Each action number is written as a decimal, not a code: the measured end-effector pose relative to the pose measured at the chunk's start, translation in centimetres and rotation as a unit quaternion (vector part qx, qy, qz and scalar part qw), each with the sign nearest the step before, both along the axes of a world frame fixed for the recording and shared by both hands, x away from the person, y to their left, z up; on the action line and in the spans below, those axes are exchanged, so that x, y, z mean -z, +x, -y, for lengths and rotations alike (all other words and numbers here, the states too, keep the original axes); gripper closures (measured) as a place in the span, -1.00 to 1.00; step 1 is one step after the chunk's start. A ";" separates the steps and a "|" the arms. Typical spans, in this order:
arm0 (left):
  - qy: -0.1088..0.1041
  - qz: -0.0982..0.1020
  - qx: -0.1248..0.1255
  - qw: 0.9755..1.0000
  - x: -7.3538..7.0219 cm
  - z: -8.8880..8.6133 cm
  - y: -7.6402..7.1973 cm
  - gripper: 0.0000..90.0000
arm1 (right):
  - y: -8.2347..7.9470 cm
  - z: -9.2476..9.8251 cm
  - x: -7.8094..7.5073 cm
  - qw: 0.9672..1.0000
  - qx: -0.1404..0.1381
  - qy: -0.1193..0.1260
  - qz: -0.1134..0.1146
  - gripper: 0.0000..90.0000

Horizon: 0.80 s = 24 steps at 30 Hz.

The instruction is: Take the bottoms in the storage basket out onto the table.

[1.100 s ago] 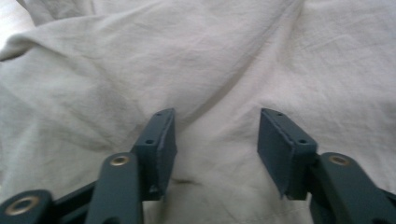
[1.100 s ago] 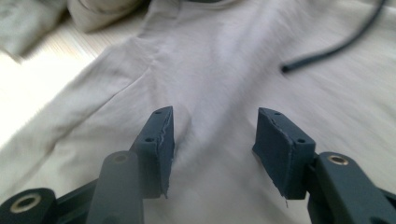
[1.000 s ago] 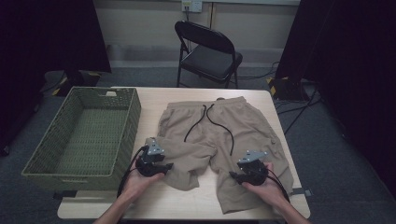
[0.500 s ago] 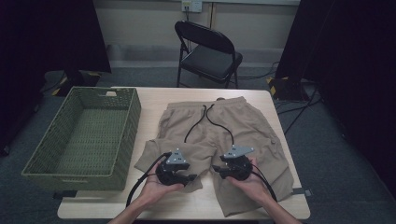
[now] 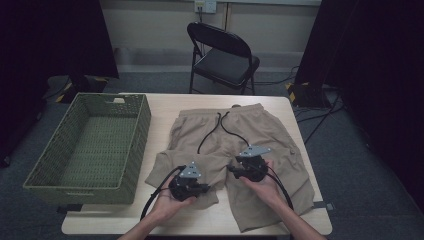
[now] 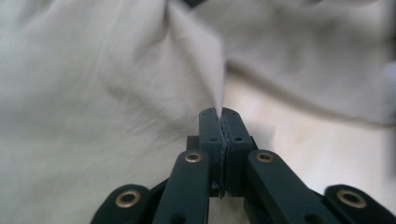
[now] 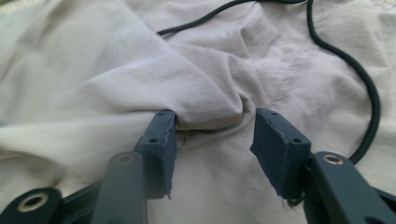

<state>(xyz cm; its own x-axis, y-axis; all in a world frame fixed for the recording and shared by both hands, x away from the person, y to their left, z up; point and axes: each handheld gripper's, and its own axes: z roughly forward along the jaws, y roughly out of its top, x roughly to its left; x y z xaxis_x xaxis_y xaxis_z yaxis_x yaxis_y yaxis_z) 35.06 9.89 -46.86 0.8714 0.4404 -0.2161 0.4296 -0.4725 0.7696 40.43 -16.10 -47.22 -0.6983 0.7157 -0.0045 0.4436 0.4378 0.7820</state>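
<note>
1. A pair of beige drawstring shorts (image 5: 240,150) lies flat on the wooden desk (image 5: 165,102), waistband toward the far edge and both legs running toward the person.
2. The shorts' dark drawstring (image 5: 216,131) trails in two loose ends from the waistband down over the front of the fabric.
3. The left gripper (image 5: 189,184) rests on the inner part of the left leg, near its hem, held in the person's left hand (image 5: 167,205).
4. In the left gripper view its jaws have just been closing and now stand pressed together, pinching a thin raised fold of the beige cloth (image 6: 205,70) that peaks up from between the tips.
5. The right gripper (image 5: 248,166) sits on the crotch area of the shorts, at the inner edge of the right leg, held in the person's right hand (image 5: 265,187).
6. In the right gripper view its jaws stand roughly half apart, with a bunched ridge of cloth (image 7: 210,114) between them; the left pad touches that ridge, while the right pad stands clear of it, so nothing is clamped.
7. The drawstring (image 7: 359,88) curves past just beyond the right jaw in that view.
8. A green woven basket (image 5: 132,145) stands on the left part of the desk, just beside the shorts.
9. A black folding chair (image 5: 222,55) stands on the floor beyond the far edge of the desk.
</note>
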 end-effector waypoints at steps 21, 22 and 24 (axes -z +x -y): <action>0.075 -0.034 -0.075 0.994 2.1 -2.3 1.5 0.34 | -2.8 -2.2 -0.3 0.997 -0.073 0.016 -0.006 0.06; 0.069 -0.028 -0.078 0.994 2.3 -2.5 1.8 0.37 | -2.8 -2.4 0.0 0.997 -0.076 0.012 -0.007 0.06; 0.078 -0.017 -0.089 0.993 2.2 -2.7 1.9 0.37 | -2.6 -3.0 0.5 0.997 -0.082 -0.003 -0.010 0.06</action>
<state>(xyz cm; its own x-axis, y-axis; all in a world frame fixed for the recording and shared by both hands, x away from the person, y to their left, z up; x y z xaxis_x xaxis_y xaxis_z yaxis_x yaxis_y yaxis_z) 36.96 12.60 -49.10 0.7698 0.6176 -0.1612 0.5415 -0.4984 0.6770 37.78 -13.12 -47.75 -0.8064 0.5914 0.0069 0.3815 0.5112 0.7702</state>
